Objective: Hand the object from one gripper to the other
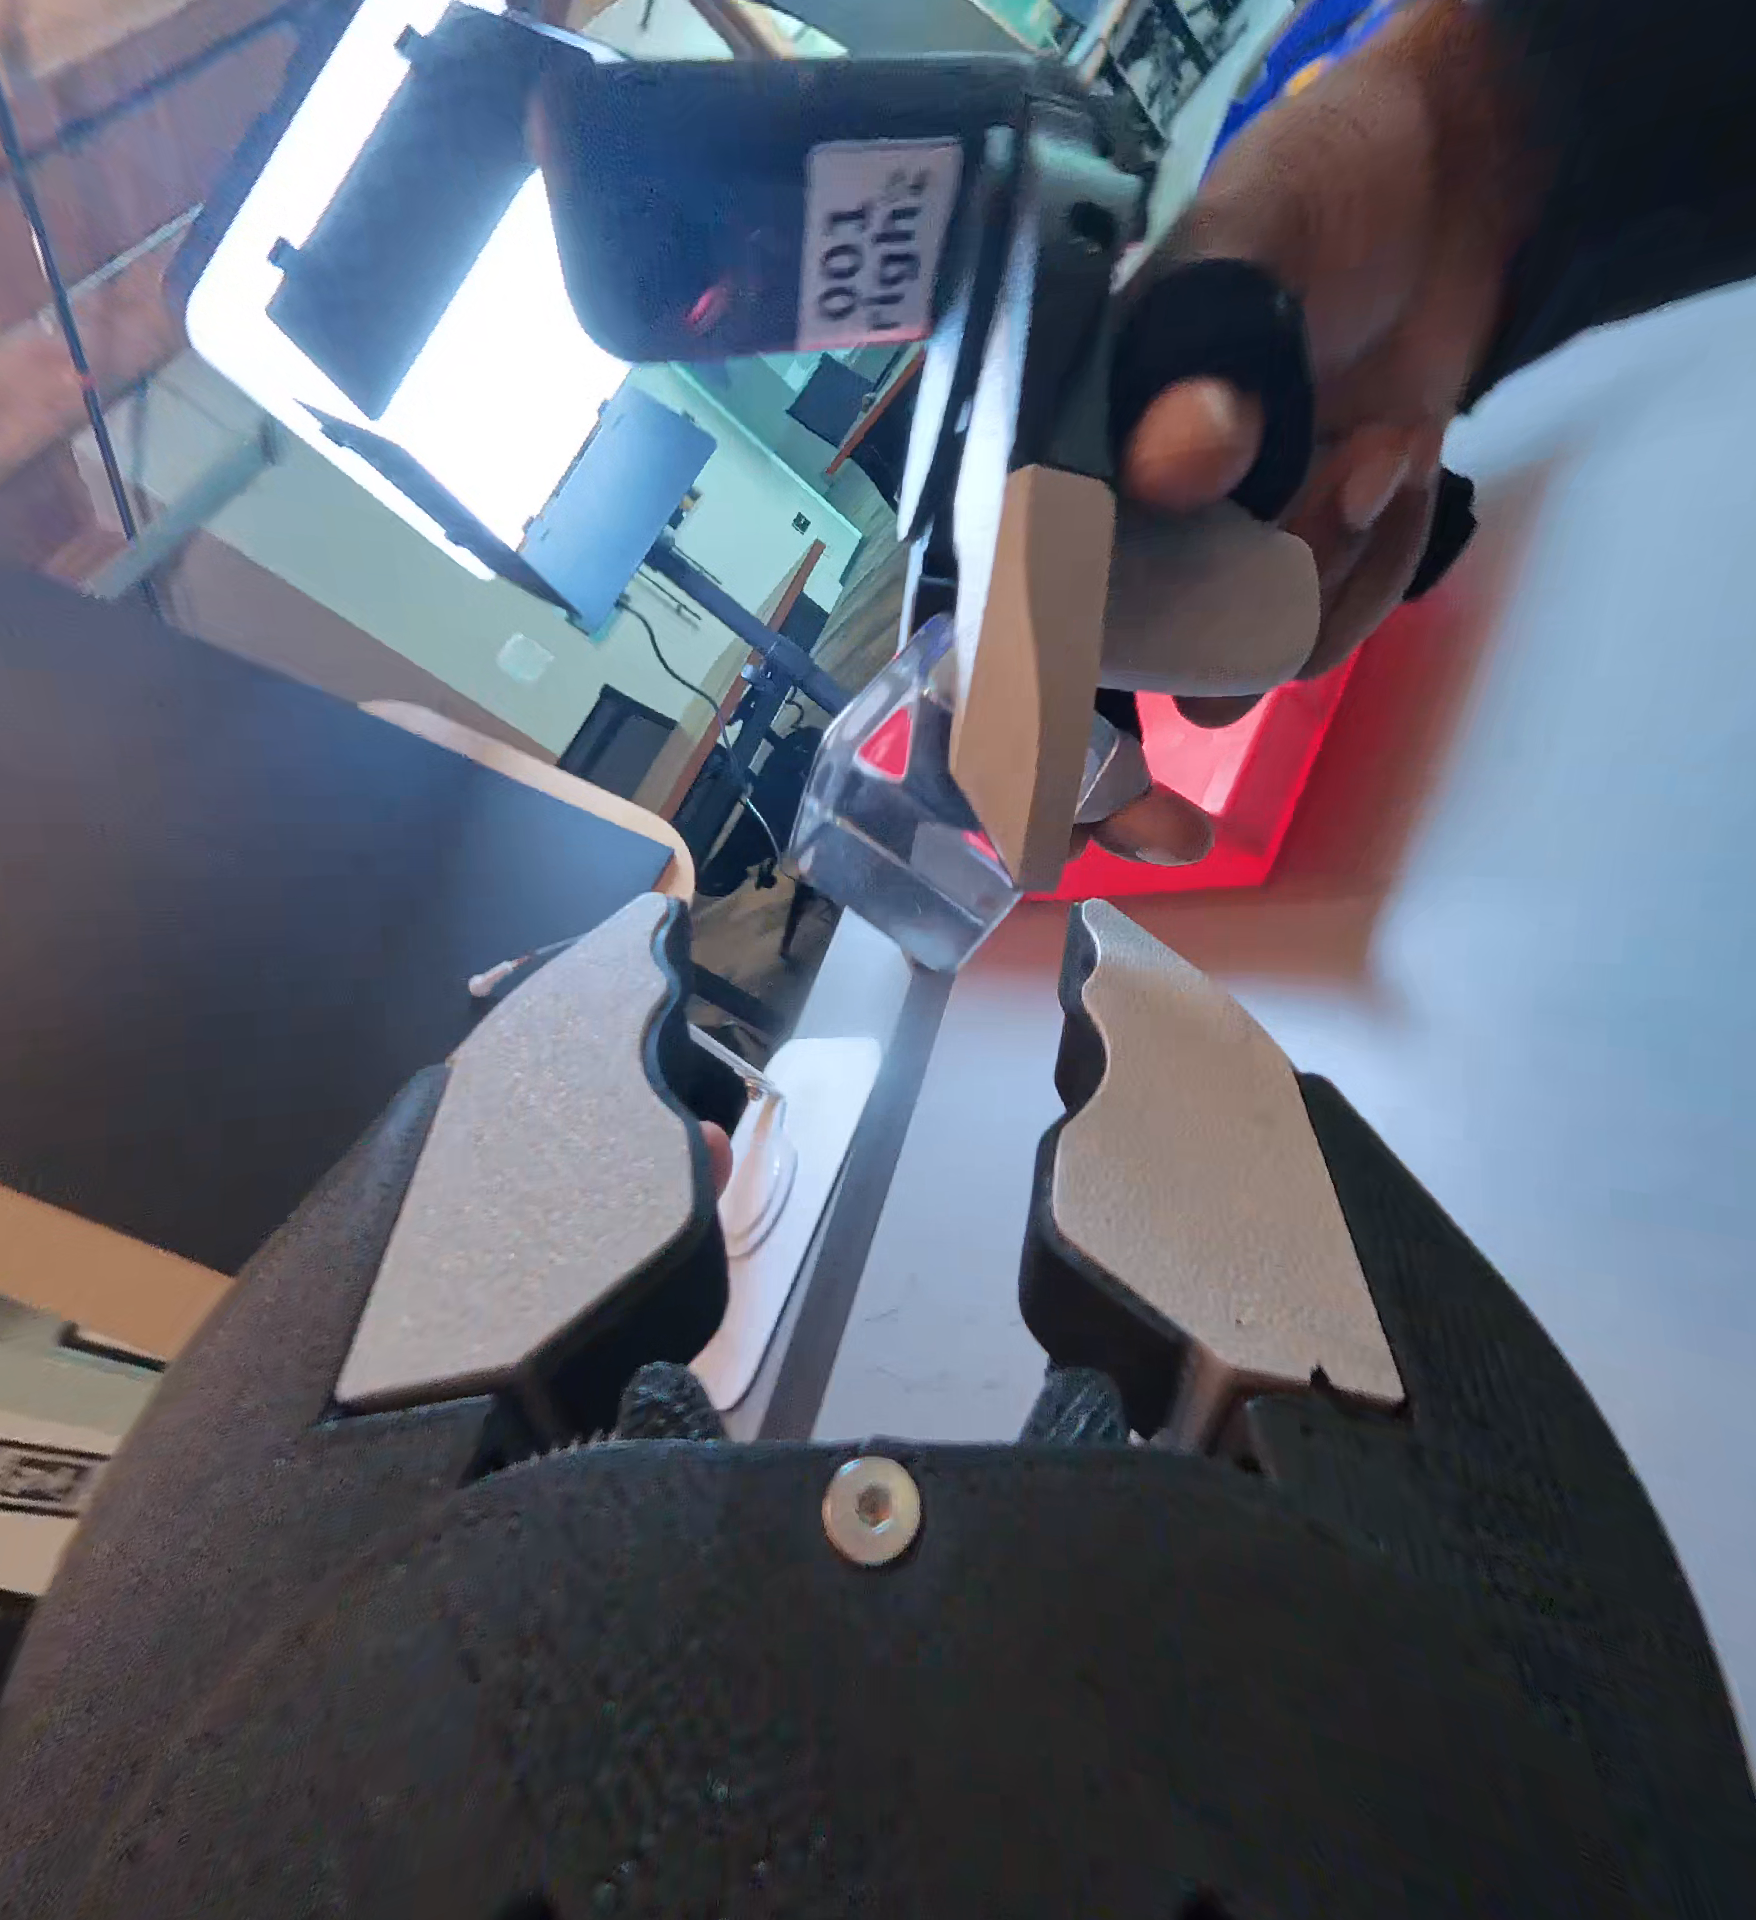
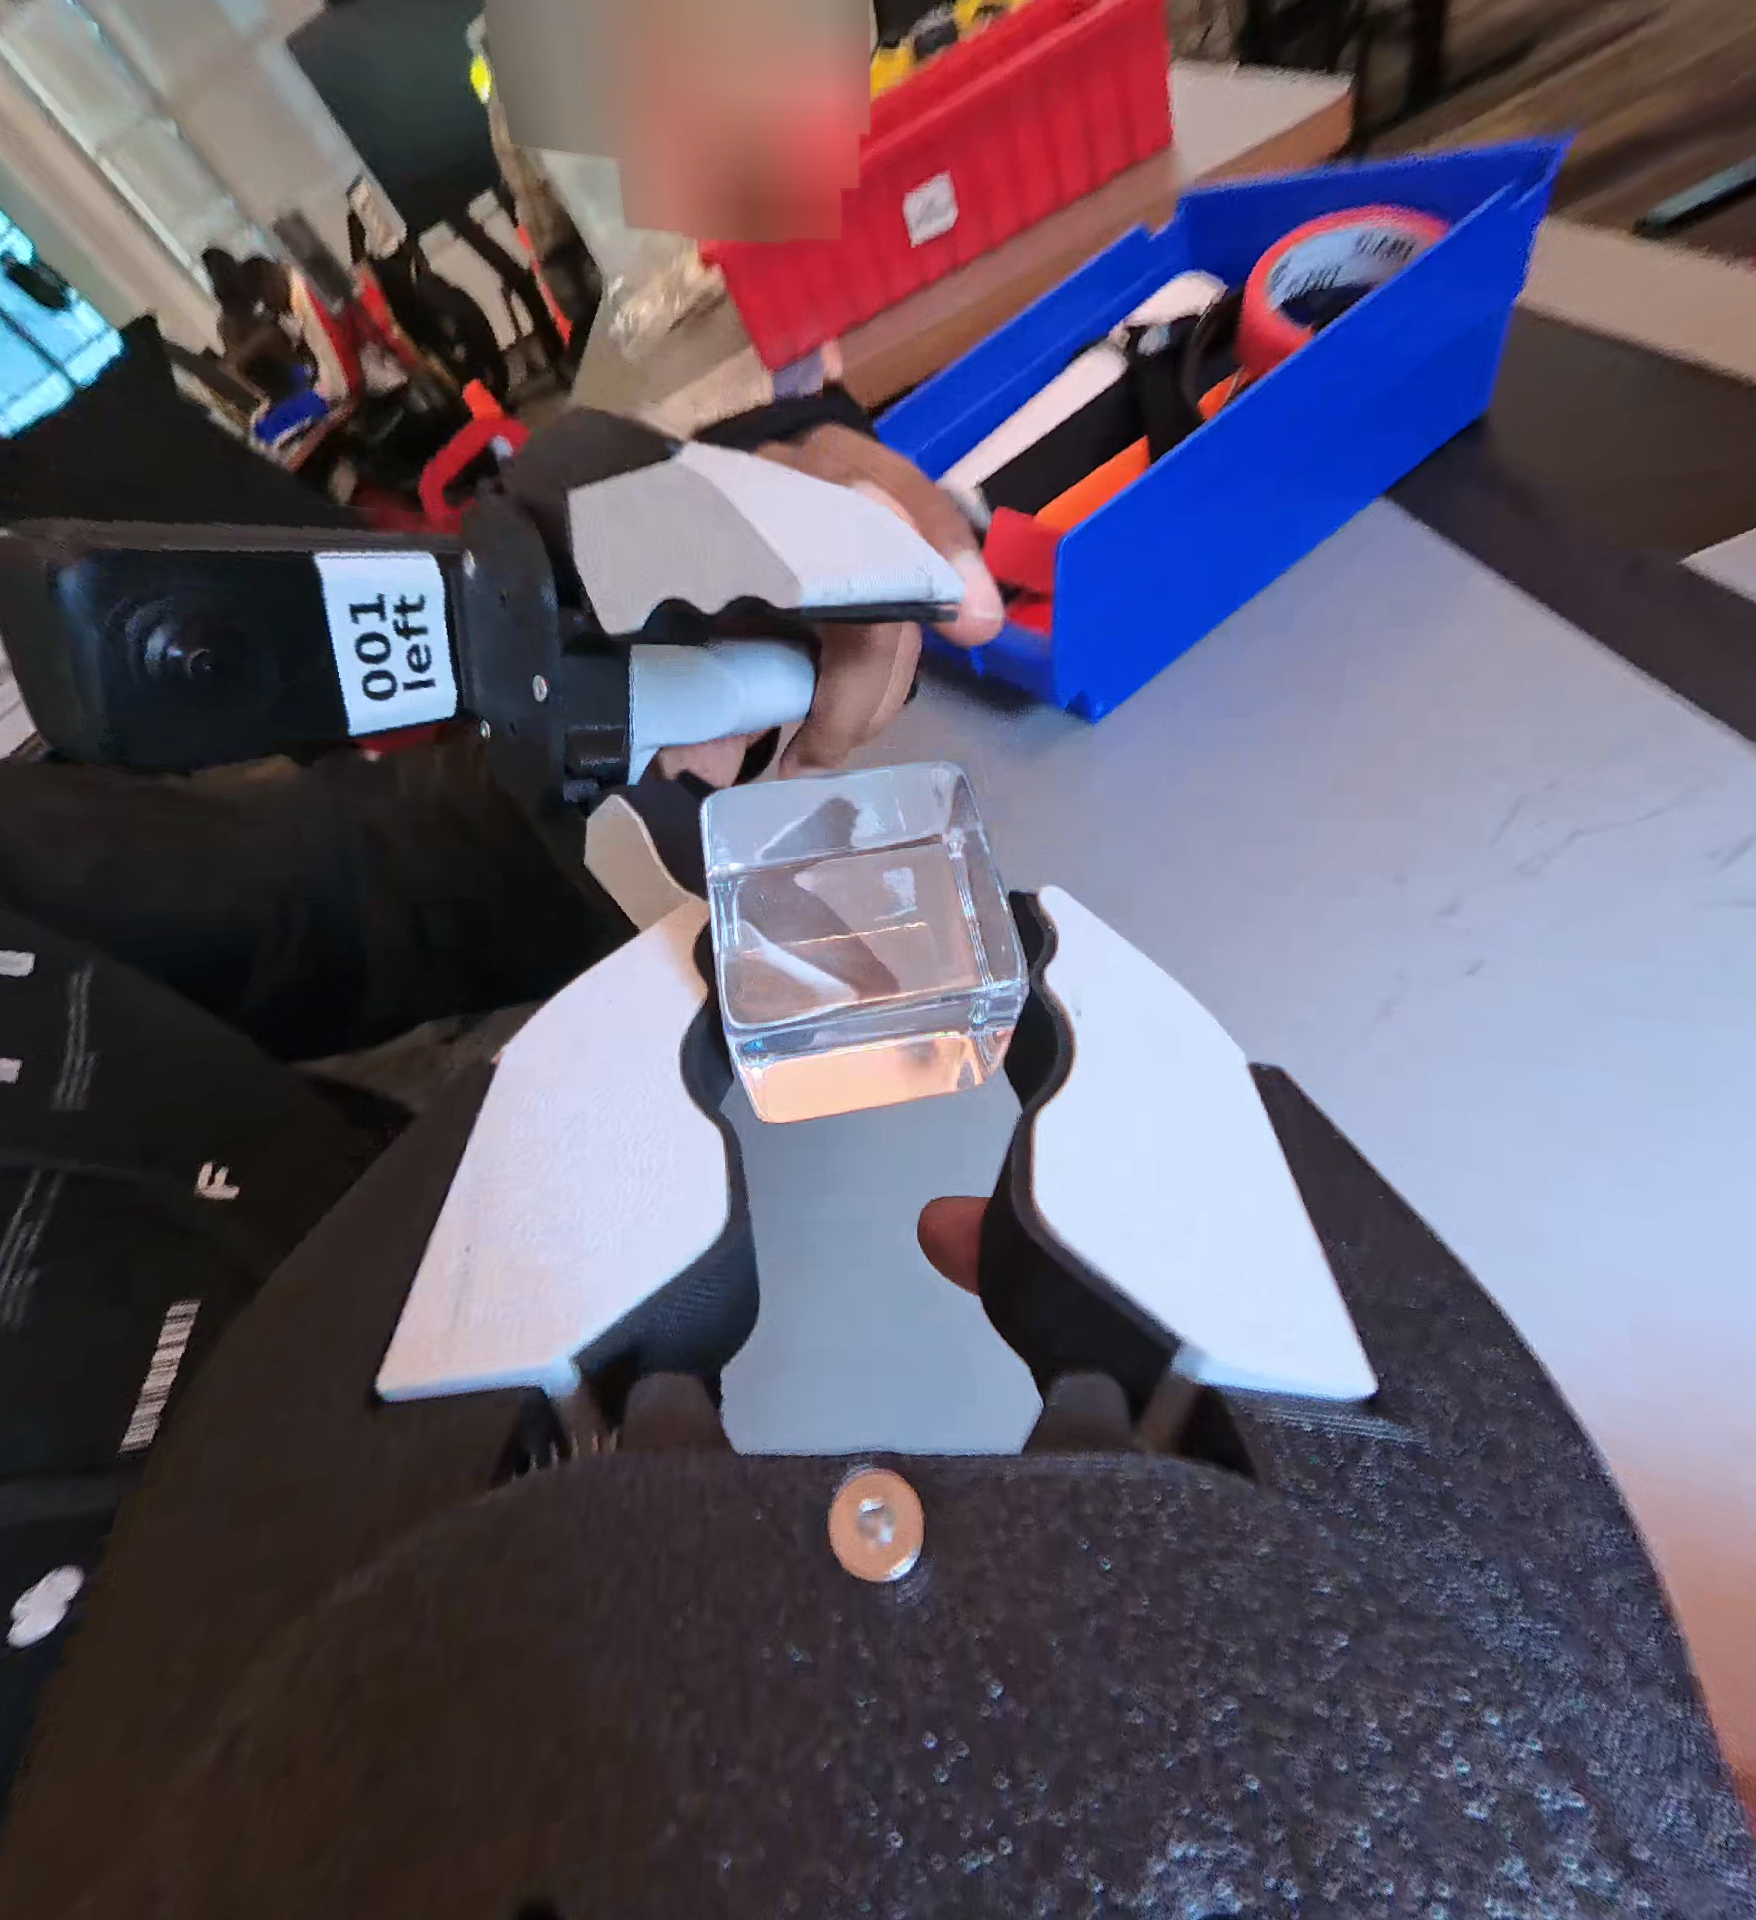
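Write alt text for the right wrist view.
The right gripper grips a clear cube between its white fingers above a grey table. The left gripper comes in from the left; behind it sits a blue bin.

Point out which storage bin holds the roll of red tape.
The blue bin on the grey table, nearer the hand-held grippers. The red tape roll sits in its far end; the red bin stands behind it.
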`<state>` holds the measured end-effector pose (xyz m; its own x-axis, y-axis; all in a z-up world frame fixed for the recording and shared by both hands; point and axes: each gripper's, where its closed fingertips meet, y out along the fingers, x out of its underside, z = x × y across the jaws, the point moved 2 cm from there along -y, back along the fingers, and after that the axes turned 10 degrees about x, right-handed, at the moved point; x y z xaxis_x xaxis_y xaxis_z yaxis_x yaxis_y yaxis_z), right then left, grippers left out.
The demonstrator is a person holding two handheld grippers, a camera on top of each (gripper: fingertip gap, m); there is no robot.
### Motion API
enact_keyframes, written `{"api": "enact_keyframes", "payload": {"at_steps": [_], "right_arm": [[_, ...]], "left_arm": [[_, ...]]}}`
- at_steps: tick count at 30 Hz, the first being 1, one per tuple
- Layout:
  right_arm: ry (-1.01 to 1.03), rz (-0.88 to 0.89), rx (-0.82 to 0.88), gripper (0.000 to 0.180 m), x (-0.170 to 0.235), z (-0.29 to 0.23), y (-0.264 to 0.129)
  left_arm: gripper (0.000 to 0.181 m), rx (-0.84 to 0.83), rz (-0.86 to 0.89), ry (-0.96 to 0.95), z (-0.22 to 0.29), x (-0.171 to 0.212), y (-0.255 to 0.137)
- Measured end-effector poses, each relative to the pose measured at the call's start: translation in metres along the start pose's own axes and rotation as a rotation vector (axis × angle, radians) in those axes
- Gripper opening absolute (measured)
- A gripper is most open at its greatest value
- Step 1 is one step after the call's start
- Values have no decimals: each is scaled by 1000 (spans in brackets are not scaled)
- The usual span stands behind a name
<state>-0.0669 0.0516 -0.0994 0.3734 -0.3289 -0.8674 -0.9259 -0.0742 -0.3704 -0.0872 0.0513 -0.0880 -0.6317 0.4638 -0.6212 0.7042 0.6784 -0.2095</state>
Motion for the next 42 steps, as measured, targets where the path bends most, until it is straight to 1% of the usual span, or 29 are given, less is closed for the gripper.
{"api": "enact_keyframes", "payload": {"at_steps": [3,4,6,7,8,10,12,14,17,19,21,23,25,26,28,33,35,37,39,42], "right_arm": [[-6,-98,-118,52,17,-14,4],[-17,-123,-126,52,21,-15,6],[-34,-163,-138,51,29,-17,10],[-31,-163,-147,51,30,-17,9],[-39,-166,-153,51,31,-17,7],[-60,-168,-154,51,33,-16,4],[-75,-133,-146,50,26,-17,2],[-92,-46,-125,52,12,-16,-4],[-146,146,-101,58,-15,-18,-22],[-254,272,-54,62,-32,-24,-36],[-371,370,34,61,-45,-30,-45],[-502,414,157,62,-52,-32,-49],[-643,418,282,62,-54,-30,-48],[-698,399,334,62,-53,-28,-45],[-756,326,413,66,-46,-19,-35],[-819,282,492,68,-32,-1,-9],[-872,262,537,67,-28,4,-1],[-937,248,581,68,-25,7,4],[-982,246,604,69,-25,6,6],[-1015,244,596,68,-24,3,5]], "left_arm": [[72,28,-46,142,15,-2,7],[72,27,-59,187,20,-2,10],[63,31,-59,277,30,-6,14],[56,31,-61,316,36,-6,16],[52,15,-60,338,38,-7,18],[51,4,-60,333,40,-9,20],[51,-18,-50,308,36,-11,19],[51,-29,-4,205,28,-13,15],[51,-47,107,-53,7,-13,4],[51,-73,184,-231,-10,-9,-3],[51,-62,264,-439,-22,-5,-9],[49,-37,344,-645,-33,-1,-13],[49,8,409,-827,-39,2,-15],[49,35,441,-911,-41,3,-15],[49,89,454,-1047,-41,7,-13],[49,203,563,-1297,-40,10,-9],[49,271,583,-1358,-35,8,-7],[49,369,577,-1398,-28,4,-4],[49,430,565,-1404,-21,1,-2],[48,502,542,-1387,-13,-5,0]]}}
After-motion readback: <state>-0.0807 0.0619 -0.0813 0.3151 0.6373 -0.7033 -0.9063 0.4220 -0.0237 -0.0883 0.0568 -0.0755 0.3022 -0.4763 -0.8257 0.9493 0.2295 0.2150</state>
